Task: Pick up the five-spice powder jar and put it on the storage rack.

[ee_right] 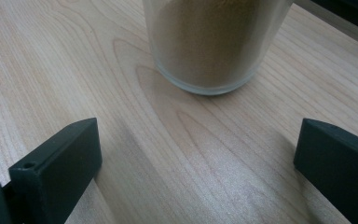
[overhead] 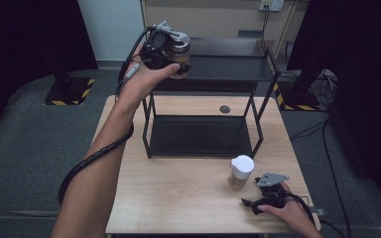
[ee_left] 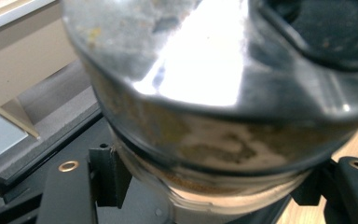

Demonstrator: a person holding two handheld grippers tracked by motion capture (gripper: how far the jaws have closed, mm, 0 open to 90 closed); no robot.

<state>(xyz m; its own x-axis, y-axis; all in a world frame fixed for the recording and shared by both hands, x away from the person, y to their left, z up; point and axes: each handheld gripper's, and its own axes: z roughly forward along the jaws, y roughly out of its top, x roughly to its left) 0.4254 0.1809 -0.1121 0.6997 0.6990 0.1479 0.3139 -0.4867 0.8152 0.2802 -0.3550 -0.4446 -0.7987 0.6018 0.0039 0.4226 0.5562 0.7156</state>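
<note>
Clearly the left hand-held gripper (overhead: 176, 62) clamps a glass jar (overhead: 180, 49) of brown powder, raised over the black shelf (overhead: 201, 135). Glass is slick and breakable (grip the body, below the lid). The right hand-held gripper (overhead: 254, 198) rests open near the white-lidded jar (overhead: 241, 171) on the table (overhead: 178, 203); shelf posts crowd the descent.

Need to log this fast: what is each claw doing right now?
Left claw: shut on the silver-lidded glass jar of brown powder.
Right claw: open, holding nothing.
</note>
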